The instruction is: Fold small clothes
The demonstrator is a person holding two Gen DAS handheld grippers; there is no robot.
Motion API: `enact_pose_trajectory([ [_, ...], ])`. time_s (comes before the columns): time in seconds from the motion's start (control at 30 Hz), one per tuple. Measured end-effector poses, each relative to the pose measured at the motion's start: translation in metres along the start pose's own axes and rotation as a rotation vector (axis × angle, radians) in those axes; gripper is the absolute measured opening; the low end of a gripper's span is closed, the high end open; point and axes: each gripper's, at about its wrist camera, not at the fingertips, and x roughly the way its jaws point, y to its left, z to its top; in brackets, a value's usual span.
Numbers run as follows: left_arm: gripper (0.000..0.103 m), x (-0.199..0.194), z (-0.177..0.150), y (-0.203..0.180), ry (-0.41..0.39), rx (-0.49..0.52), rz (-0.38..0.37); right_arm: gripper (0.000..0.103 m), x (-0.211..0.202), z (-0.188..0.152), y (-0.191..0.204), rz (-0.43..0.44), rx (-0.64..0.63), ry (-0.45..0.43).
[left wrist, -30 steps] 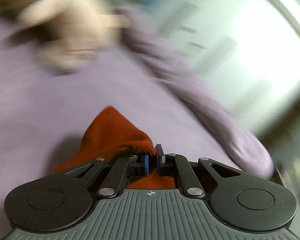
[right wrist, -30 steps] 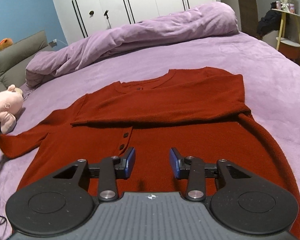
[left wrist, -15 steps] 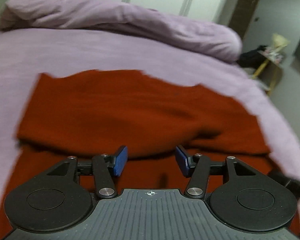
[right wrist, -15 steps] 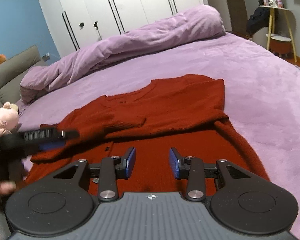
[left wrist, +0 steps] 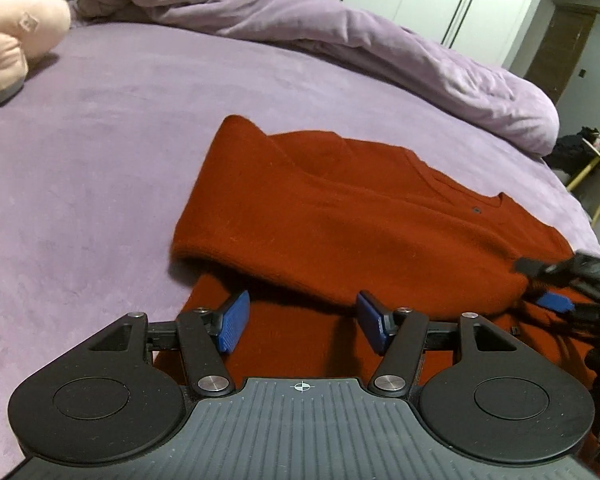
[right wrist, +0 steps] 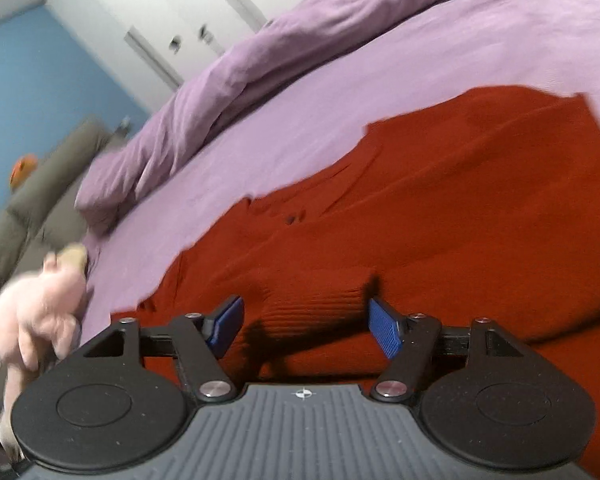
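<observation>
**Folding the red cardigan: both sleeves are in, the bottom half comes next**

Lying flat on the purple bed (left wrist: 100, 128), the red cardigan (left wrist: 340, 220) has both sleeves folded across its front. One sleeve end, the ribbed cuff (right wrist: 312, 300), sits on top near the middle.

The left hand-held gripper (left wrist: 298, 326) hangs just over the lower part of the cardigan. Its jaws have just been opening and now stand apart with nothing in them. The right hand-held gripper (right wrist: 306, 330) is low over the cuff. Its jaws have just been opening too, and the cuff shows between the blue pads, but they do not pinch it. This view is blurry.

What could go wrong? The knit is soft and thick. If a gripper grabs only the top layer, a folded sleeve may slide off and the neat fold comes undone. If the right one closes now, it could drag the cuff along. If the two sides lift unevenly, the next fold will be crooked. The pink plush pig (left wrist: 16, 28) and the bunched-up duvet (left wrist: 340, 40) lie well away, so they should not get in the way.
</observation>
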Motion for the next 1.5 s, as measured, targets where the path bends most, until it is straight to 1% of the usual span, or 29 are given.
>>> enact_pose_trajectory([
  [0.03,0.064,-0.002,-0.002,-0.001,-0.002,0.007,0.003,0.051,0.007,-0.002,0.006,-0.035,-0.047,0.006],
  [0.07,0.064,0.0,0.0,-0.002,-0.005,0.012,0.007,0.026,0.01,-0.003,0.009,-0.053,-0.079,0.003],
  [0.1,0.064,0.001,0.001,-0.003,-0.014,0.014,0.007,0.009,0.011,-0.002,0.012,-0.041,-0.095,0.012],
  [0.17,0.064,-0.001,0.004,-0.004,-0.033,0.011,0.006,0.007,0.004,0.004,0.016,-0.008,-0.085,-0.004],
  [0.23,0.064,0.001,0.008,-0.008,-0.045,0.01,0.009,0.007,-0.017,0.014,0.028,-0.038,-0.156,-0.102],
  [0.3,0.064,0.005,0.011,-0.012,-0.042,0.016,0.011,0.007,-0.035,0.026,0.033,-0.12,-0.189,-0.186],
  [0.33,0.064,0.008,0.012,-0.016,-0.037,0.016,0.009,0.007,-0.043,0.033,0.031,-0.182,-0.193,-0.214],
  [0.4,0.064,0.014,0.013,-0.022,-0.02,0.024,0.0,0.007,-0.051,0.04,0.026,-0.289,-0.23,-0.239],
  [0.47,0.064,0.021,0.014,-0.03,-0.006,0.046,0.011,0.008,-0.054,0.045,0.01,-0.362,-0.224,-0.222],
  [0.5,0.064,0.023,0.015,-0.033,-0.003,0.057,0.016,0.013,-0.055,0.048,0.0,-0.356,-0.187,-0.203],
  [0.53,0.064,0.025,0.015,-0.035,-0.004,0.066,0.017,0.015,-0.058,0.049,-0.014,-0.306,-0.122,-0.183],
  [0.57,0.064,0.025,0.016,-0.036,-0.007,0.072,0.017,0.022,-0.062,0.048,-0.027,-0.26,-0.05,-0.178],
  [0.6,0.064,0.026,0.016,-0.036,-0.007,0.074,0.021,0.038,-0.066,0.045,-0.04,-0.226,0.014,-0.178],
  [0.63,0.064,0.026,0.017,-0.036,-0.008,0.074,0.022,0.044,-0.07,0.041,-0.05,-0.222,0.058,-0.17],
  [0.67,0.064,0.027,0.018,-0.036,-0.009,0.073,0.021,0.047,-0.071,0.035,-0.058,-0.226,0.085,-0.158],
  [0.73,0.064,0.029,0.02,-0.037,-0.002,0.074,0.025,0.047,-0.067,0.023,-0.068,-0.197,0.125,-0.131],
  [0.9,0.064,0.035,0.023,-0.042,0.016,0.082,0.029,0.048,-0.045,0.006,-0.081,-0.019,0.295,-0.092],
  [0.93,0.064,0.037,0.023,-0.044,0.019,0.092,0.032,0.047,-0.037,0.006,-0.079,0.012,0.322,-0.074],
  [0.97,0.064,0.037,0.024,-0.046,0.021,0.103,0.04,0.039,-0.03,0.007,-0.075,0.021,0.328,-0.067],
  [1.0,0.064,0.039,0.024,-0.048,0.024,0.116,0.051,0.009,-0.026,0.009,-0.069,-0.002,0.305,-0.063],
  [1.07,0.064,0.039,0.026,-0.05,0.021,0.133,0.055,0.009,-0.025,0.018,-0.053,-0.116,0.202,-0.061],
  [1.13,0.063,0.04,0.027,-0.05,0.023,0.126,0.023,0.009,-0.037,0.024,-0.029,-0.208,0.028,-0.137],
  [1.17,0.063,0.041,0.026,-0.05,0.03,0.118,0.009,0.009,-0.044,0.023,-0.013,-0.272,-0.09,-0.194],
  [1.23,0.063,0.043,0.024,-0.053,0.032,0.119,0.015,0.009,-0.05,0.018,0.009,-0.368,-0.283,-0.269],
  [1.3,0.063,0.043,0.023,-0.056,0.04,0.135,0.028,0.01,-0.044,0.009,0.018,-0.417,-0.426,-0.27],
  [1.33,0.063,0.041,0.022,-0.056,0.047,0.141,0.03,0.01,-0.037,0.008,0.016,-0.437,-0.459,-0.231],
  [1.4,0.063,0.033,0.025,-0.054,0.077,0.145,0.026,0.013,-0.027,0.007,-0.001,-0.446,-0.414,-0.143],
  [1.43,0.063,0.028,0.027,-0.052,0.099,0.145,0.019,0.017,-0.027,0.009,-0.015,-0.418,-0.333,-0.106],
  [1.5,0.063,0.018,0.034,-0.05,0.102,0.139,-0.001,0.028,-0.036,0.013,-0.035,-0.336,-0.178,-0.118],
])
